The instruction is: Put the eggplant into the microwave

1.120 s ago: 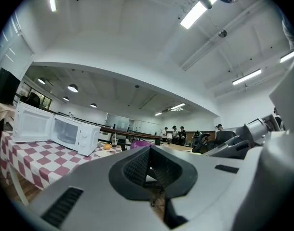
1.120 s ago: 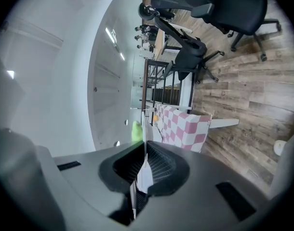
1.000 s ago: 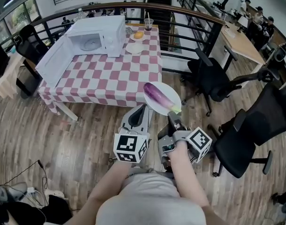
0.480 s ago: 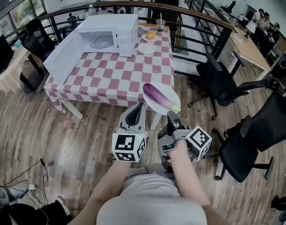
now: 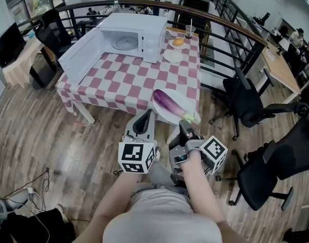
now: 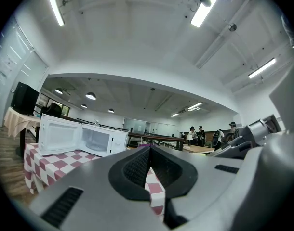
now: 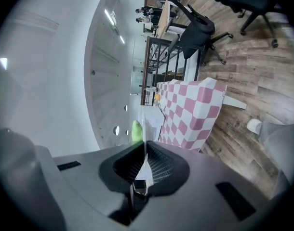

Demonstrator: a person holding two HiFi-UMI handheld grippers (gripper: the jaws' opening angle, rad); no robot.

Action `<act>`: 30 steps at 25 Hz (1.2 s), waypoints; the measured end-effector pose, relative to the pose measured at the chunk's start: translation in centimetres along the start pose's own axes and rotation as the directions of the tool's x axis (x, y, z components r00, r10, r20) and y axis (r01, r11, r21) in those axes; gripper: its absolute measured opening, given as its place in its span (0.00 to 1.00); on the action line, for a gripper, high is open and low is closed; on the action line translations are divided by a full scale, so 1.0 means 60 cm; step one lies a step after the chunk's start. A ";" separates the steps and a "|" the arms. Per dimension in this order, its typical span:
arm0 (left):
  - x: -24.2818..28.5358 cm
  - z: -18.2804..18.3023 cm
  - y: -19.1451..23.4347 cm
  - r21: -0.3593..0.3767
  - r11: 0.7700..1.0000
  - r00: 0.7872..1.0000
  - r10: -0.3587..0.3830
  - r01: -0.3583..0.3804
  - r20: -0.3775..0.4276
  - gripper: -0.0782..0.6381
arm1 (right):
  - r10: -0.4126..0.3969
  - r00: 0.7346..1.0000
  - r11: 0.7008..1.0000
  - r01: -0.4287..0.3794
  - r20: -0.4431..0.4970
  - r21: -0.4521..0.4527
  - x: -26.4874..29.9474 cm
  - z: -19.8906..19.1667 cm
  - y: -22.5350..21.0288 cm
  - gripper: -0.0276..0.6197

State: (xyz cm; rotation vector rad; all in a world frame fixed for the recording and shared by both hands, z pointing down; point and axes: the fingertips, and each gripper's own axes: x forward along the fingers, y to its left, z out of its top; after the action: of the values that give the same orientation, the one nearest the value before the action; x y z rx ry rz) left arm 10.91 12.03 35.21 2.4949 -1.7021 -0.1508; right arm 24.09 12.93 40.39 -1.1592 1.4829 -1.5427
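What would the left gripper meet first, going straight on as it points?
Possibly the purple end of the eggplant, showing just over the tips of the left gripper; if that lies aside, the near edge of the checked table. Depth is unclear.

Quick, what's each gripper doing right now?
Left gripper: closed, empty.
Right gripper: closed on the white plate rim, eggplant lying on it.

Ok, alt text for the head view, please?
The right gripper holds a white plate bearing a purple eggplant, short of a checked table where a white microwave stands open. The left gripper, shut and empty, is beside it.
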 end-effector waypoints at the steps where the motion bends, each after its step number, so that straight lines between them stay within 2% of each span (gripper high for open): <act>1: 0.002 0.001 0.007 0.002 1.000 1.000 0.008 -0.008 0.002 0.12 | 0.001 1.000 1.000 -0.001 -0.009 0.002 0.008 -0.003 0.000 0.10; 18: 0.099 -0.001 0.131 0.007 0.995 0.995 0.103 -0.103 0.003 0.12 | -0.029 0.994 0.999 0.027 -0.108 -0.017 0.174 -0.029 0.003 0.10; 30: 0.182 -0.005 0.230 -0.004 0.988 0.988 0.156 -0.156 -0.013 0.12 | -0.007 0.989 1.000 0.007 -0.147 -0.002 0.313 -0.041 0.017 0.10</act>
State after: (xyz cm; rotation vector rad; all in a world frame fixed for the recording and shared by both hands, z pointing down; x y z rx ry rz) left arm 2.22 -3.13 37.44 2.3416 -1.8800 -0.1242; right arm 14.97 -3.61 42.04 -1.0711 1.5771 -1.6629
